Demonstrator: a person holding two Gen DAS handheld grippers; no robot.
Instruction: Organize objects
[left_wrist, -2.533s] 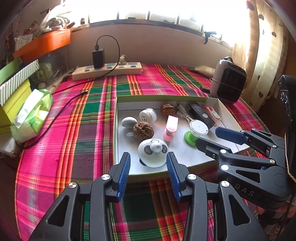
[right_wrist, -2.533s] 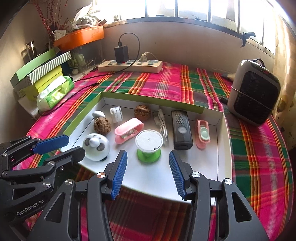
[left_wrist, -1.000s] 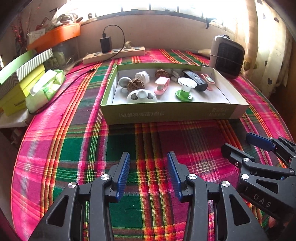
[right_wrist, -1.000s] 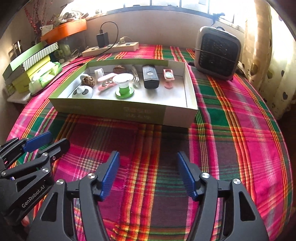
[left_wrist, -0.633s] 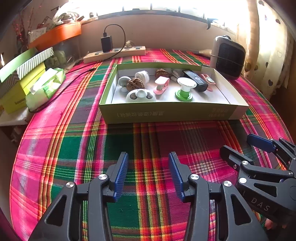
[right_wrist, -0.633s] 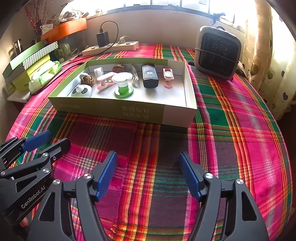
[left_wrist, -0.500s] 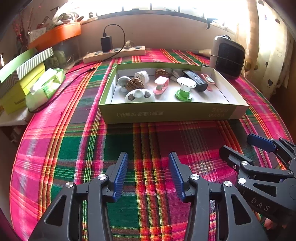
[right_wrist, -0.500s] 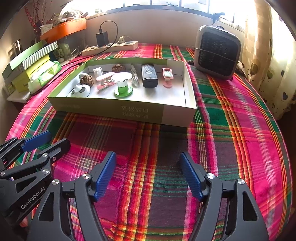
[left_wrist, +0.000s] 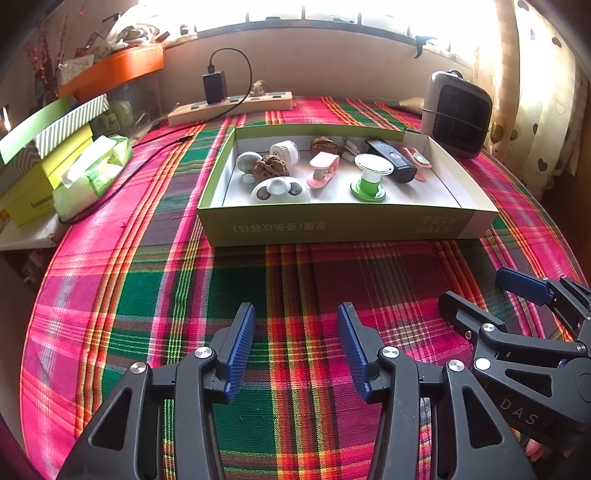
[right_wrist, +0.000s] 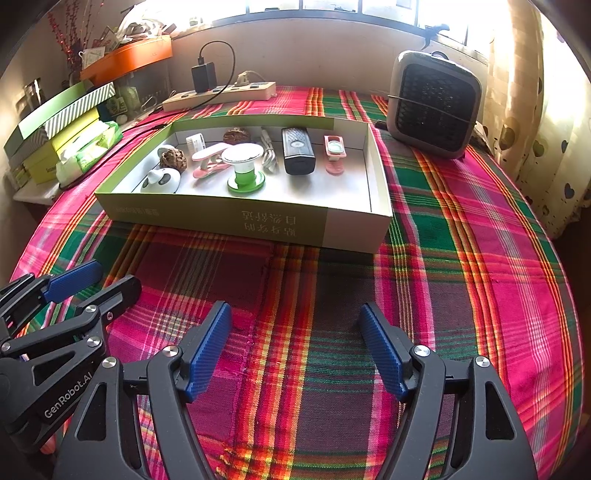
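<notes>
A shallow green-and-white box (left_wrist: 332, 229) (right_wrist: 221, 218) sits mid-table on the plaid cloth. Inside lie a white panda-faced piece (left_wrist: 280, 190), a walnut (left_wrist: 270, 168), a pink clip (left_wrist: 323, 170), a green spool with a white top (left_wrist: 369, 177), a black remote (left_wrist: 391, 158) and a small pink item (right_wrist: 334, 151). My left gripper (left_wrist: 295, 314) hovers over bare cloth in front of the box, its jaws opening with nothing between them. My right gripper (right_wrist: 295, 310) stands open and empty beside it, to the right (left_wrist: 476, 286).
A grey heater (right_wrist: 434, 105) stands behind the box's right end. A power strip (left_wrist: 229, 107) with a black charger lies along the back wall. A tissue pack (left_wrist: 92, 173) and stacked boxes (left_wrist: 40, 147) crowd the left edge. A curtain hangs at the right.
Both grippers have drawn back from over the box to the near part of the cloth. Over the last second both pairs of jaws have spread wider; the hands stayed put.
</notes>
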